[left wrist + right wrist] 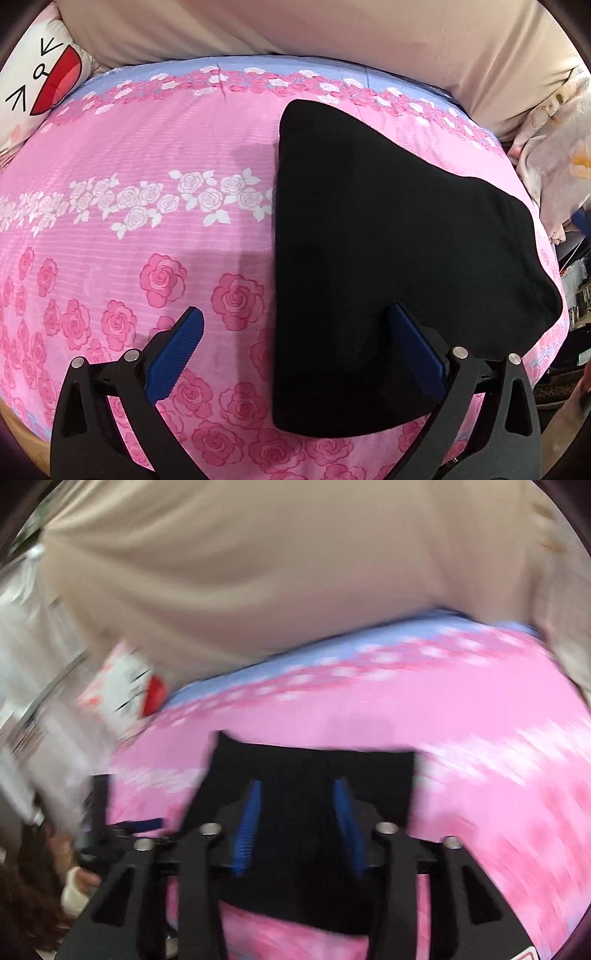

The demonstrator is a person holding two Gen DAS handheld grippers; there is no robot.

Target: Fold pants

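Landmark: the black pants (388,236), folded into a compact shape, lying flat on the bed.
Hidden or blurred: the right wrist view is smeared by motion, so the rose print of the bedsheet (147,155) reads only as pink streaks there; the near edge of the pants is cut off behind the right gripper's body, and folds inside the black cloth cannot be made out.
Left gripper (295,321): jaws wide apart, holding nothing; one finger is over the sheet left of the pants, the other over the pants' near part.
Right gripper (295,794): jaws moderately apart over the pants; whether the fingers touch the cloth cannot be told.
Edges: the pants' left edge runs straight; the right side bulges toward the bed's edge.
Open room: bare sheet lies left of the pants.
Beyond the pants: a beige headboard (332,29); a cartoon-face pillow (40,74) far left.
Containers: not discernible.
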